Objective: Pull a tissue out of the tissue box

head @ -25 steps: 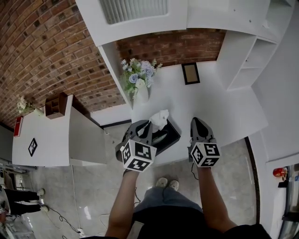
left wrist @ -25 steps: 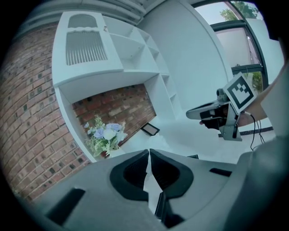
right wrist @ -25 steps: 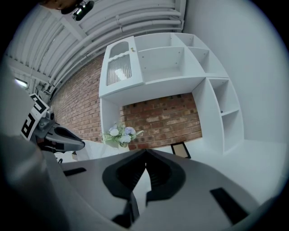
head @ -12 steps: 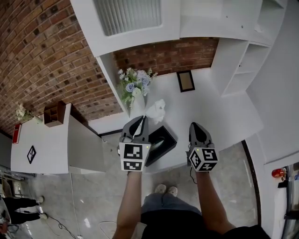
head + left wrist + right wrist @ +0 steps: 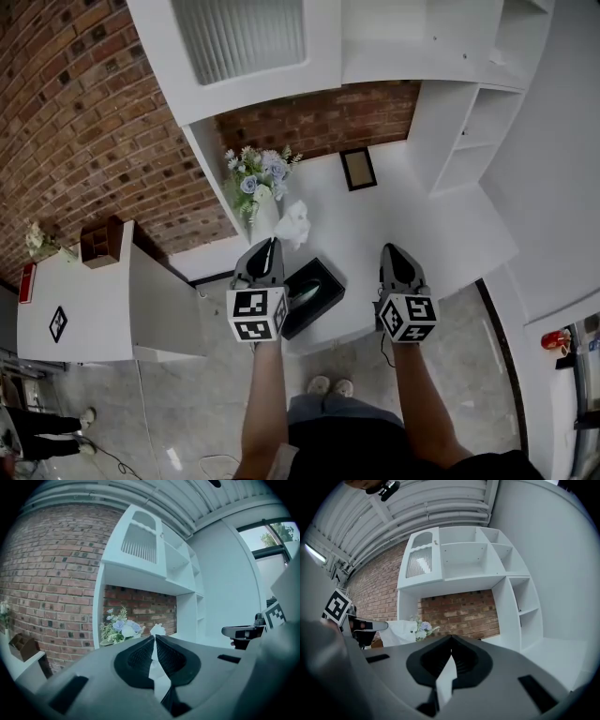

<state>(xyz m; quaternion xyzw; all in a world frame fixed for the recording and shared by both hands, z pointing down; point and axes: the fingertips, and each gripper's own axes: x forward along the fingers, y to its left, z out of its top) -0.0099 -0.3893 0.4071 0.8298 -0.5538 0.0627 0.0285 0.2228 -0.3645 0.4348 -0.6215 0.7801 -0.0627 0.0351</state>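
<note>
I read the left gripper (image 5: 271, 244) clamped tight on 1 white tissue (image 5: 293, 223), held clear of the black tissue box (image 5: 321, 279), off its far-left corner. The right gripper (image 5: 393, 250) is right of the box, jaws together, holding nothing.

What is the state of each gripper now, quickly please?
Left gripper: closed on the tissue.
Right gripper: closed, with nothing in it.
</note>
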